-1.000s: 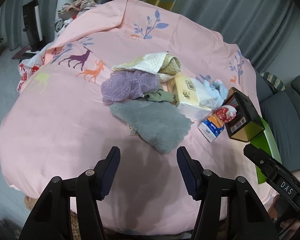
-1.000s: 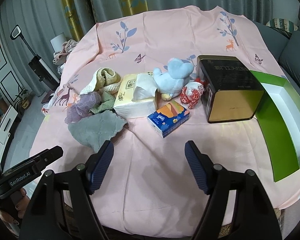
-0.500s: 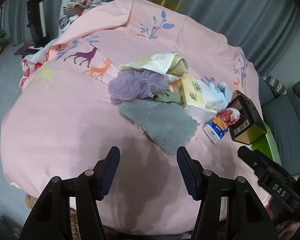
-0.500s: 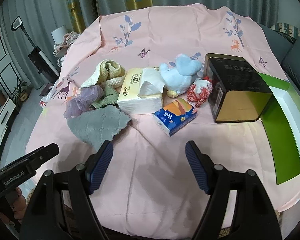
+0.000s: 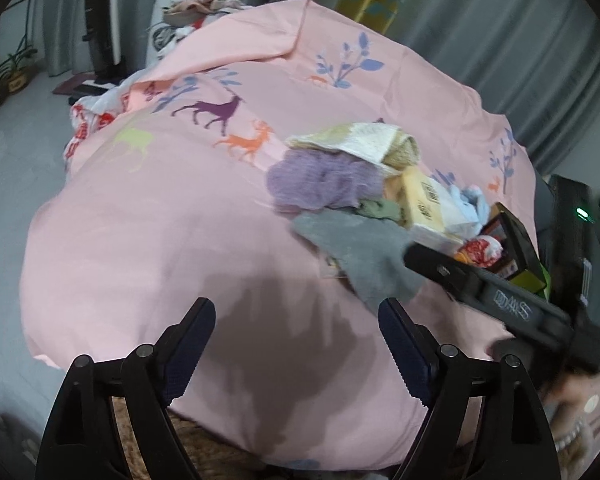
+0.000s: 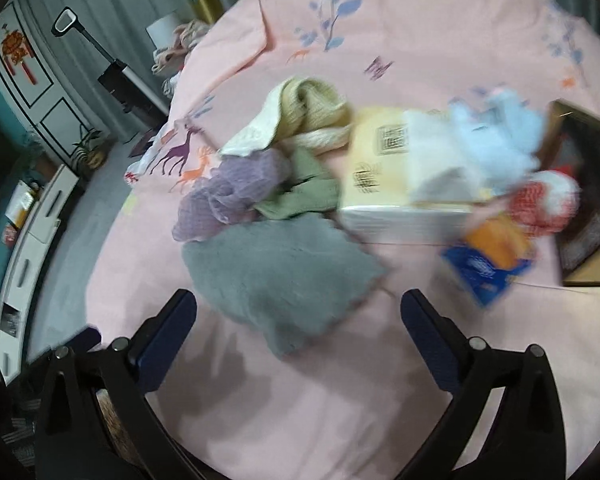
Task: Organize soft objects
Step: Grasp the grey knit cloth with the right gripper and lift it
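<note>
**Soft cloths heaped on pink surface, both claws spreading empty**

Right claw [image 6: 298, 312] hovers just short of the grey towel [image 6: 276, 276], jaws opening with nothing between them, likely to take it first as the nearest piece. Left claw [image 5: 296, 328] is opening too, empty, over bare pink cloth [image 5: 160, 240]. Beyond lie a purple cloth [image 6: 228, 196], green rag [image 6: 304, 196], yellow towel [image 6: 312, 112], tissue box [image 6: 384, 168] and blue plush [image 6: 500, 132].
</note>
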